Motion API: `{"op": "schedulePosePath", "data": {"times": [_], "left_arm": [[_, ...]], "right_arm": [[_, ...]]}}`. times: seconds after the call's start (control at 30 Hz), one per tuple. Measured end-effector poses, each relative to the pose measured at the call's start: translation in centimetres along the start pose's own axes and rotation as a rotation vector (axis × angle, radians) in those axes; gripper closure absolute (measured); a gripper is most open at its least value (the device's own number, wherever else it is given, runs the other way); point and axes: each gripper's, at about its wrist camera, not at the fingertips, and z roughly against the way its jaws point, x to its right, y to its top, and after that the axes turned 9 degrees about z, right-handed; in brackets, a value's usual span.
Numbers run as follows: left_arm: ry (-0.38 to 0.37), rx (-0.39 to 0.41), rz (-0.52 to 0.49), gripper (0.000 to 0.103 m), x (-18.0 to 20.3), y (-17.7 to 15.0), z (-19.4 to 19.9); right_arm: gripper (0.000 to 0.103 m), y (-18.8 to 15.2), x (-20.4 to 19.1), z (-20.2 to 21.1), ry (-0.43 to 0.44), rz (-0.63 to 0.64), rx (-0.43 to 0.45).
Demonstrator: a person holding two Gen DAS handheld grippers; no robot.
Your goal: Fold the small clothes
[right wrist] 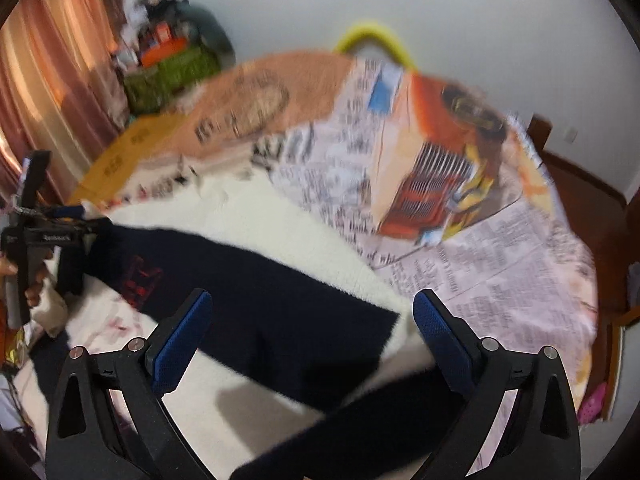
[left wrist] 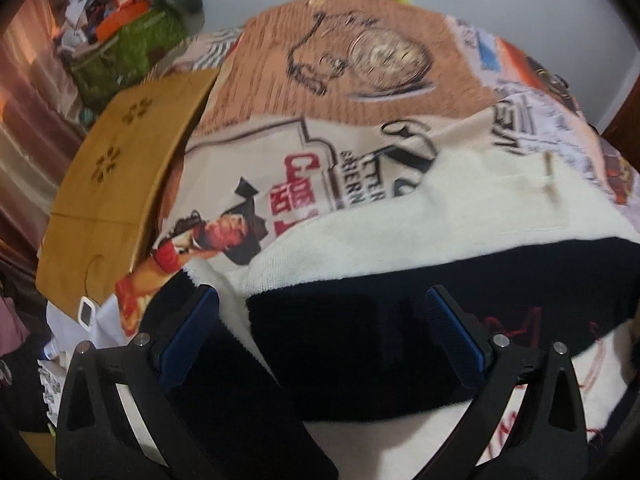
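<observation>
A cream-and-navy knitted garment with red stitching (right wrist: pixel 248 304) lies spread across the near part of a bed covered by a newspaper-and-poster print sheet (right wrist: pixel 480 264), its cream edge reaching toward the middle of the bed. Bare printed sheet stretches beyond and to the right of the garment, as far as the brown wooden bed frame (right wrist: pixel 580 176) on the right. On the far left side of the bed, a flat tan cardboard sheet with cut-out patterns (left wrist: pixel 120 168) rests partly over the bedding, with a green bag heaped with clutter (left wrist: pixel 124 44) and pinkish-brown curtains (right wrist: pixel 52 80) behind it. The left gripper (left wrist: pixel 320 336) hangs low over the garment's navy band, blue-padded jaws spread wide and grasping nothing. The right gripper (right wrist: pixel 312 320) is likewise wide apart above the navy section, empty.
</observation>
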Motion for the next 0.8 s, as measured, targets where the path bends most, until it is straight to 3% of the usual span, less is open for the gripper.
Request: {"op": "schedulePosePath", "data": {"times": [0.07, 0.2, 0.37, 0.43, 0.53, 0.67, 0.8], "left_arm": [[-0.011, -0.007, 0.010, 0.000, -0.2, -0.3, -1.0], [0.016, -0.005, -0.034, 0.000, 0.7, -1.0, -2.0], [0.083, 0.033, -0.135, 0.000, 2.5, -1.6, -2.2], [0.098, 0.044, -0.143, 0.000, 2.8, -1.7, -2.1], [0.093, 0.020, -0.143, 0.000, 2.9, -1.6, -1.9], [0.061, 0.022, -0.134, 0.000, 3.2, -1.5, -0.5], [0.036, 0.032, -0.157, 0.000, 4.5, -1.5, 0.4]], "right_arm": [[0.010, -0.3, 0.0, -1.5, -0.001, 0.013, -0.042], [0.030, -0.7, -1.4, -2.1, -0.069, 0.146, -0.039], [0.067, -1.4, -2.1, -1.4, -0.054, 0.166, -0.021], [0.087, -1.3, -2.3, -1.2, -0.071, 0.141, -0.012], [0.093, -0.9, -2.7, -1.3, -0.095, 0.145, -0.002], [0.094, -0.3, -1.3, -1.2, -0.065, 0.121, -0.019], [0.103, -0.2, 2.1, -0.5, -0.184, 0.078, -0.046]]}}
